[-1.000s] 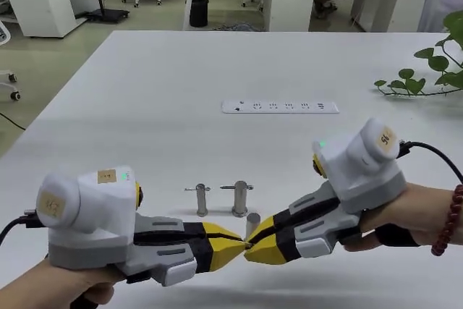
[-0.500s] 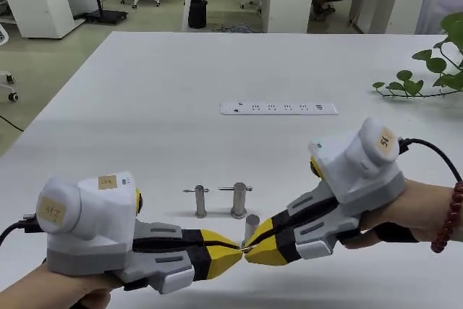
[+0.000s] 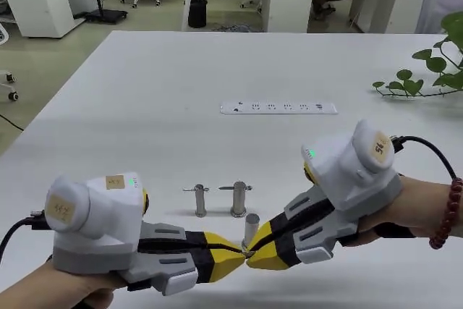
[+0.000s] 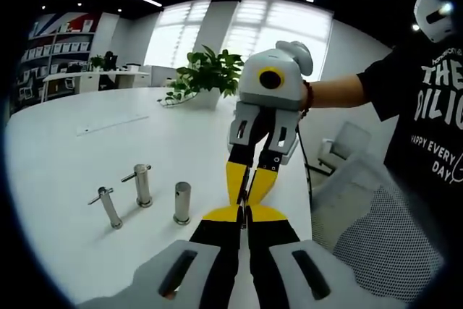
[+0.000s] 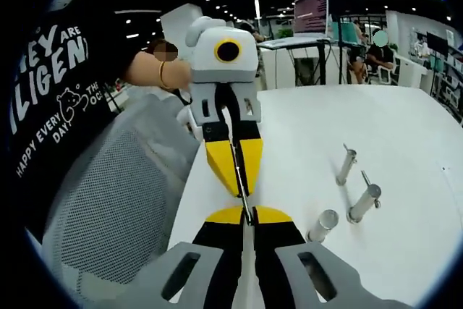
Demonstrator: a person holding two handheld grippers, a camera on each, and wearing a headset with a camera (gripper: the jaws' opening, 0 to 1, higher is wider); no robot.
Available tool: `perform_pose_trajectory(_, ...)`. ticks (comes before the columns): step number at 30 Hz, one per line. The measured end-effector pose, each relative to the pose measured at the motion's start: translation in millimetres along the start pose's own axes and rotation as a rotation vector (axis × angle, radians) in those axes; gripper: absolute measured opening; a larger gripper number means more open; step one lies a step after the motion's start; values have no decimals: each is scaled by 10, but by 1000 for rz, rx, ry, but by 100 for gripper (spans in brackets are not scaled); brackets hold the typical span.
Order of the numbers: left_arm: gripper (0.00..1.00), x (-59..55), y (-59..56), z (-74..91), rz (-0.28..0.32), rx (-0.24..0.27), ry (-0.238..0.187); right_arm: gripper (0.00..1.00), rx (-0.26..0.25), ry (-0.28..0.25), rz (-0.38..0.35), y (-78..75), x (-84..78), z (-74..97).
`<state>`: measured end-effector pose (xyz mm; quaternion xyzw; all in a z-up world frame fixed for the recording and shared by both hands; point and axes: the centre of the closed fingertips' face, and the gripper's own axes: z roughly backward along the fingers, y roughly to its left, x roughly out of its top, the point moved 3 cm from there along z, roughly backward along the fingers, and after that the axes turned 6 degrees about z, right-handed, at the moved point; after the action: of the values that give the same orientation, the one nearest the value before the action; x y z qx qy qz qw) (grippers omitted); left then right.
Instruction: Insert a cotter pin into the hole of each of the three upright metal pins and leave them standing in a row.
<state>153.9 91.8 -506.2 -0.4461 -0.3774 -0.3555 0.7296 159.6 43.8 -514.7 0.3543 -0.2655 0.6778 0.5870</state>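
Head view: the left gripper [image 3: 240,252] and right gripper [image 3: 250,255] meet tip to tip low over the tabletop [image 3: 217,70], just beside the bare upright pin [image 3: 251,227].

Left gripper view: the two other pins [image 4: 142,186] stand upright, each already pinned crosswise.

Right gripper view: both sets of jaws are closed on the thin cotter pin [image 5: 242,186], which runs lengthwise between them.

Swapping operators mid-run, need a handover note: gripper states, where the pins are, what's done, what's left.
Grippers: left gripper and right gripper are both shut, tip to tip, with a thin cotter pin pinched between them, low over the table.
Pins: three stand upright just beyond the tips.
Done: outer pin and middle pin each carry a cotter pin.
Left: nearest pin shows no cotter pin. Thread the held one through it and leave all three standing in a row.
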Motion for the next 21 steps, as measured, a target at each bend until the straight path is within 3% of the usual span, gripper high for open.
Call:
perform_pose_trajectory(6, 0, -13, 16, -36, -22, 15, 8, 0, -13, 44, 80, -1, -25, -4)
perform_pose_trajectory(12, 3, -17, 72, -72, -71, 67, 17, 0, -39, 88, 133, -27, -59, -16)
perform_pose_trajectory(21, 15, -4, 131, -72, -79, 119, 6, 0, -83, 118, 131, -131, -130, 26)
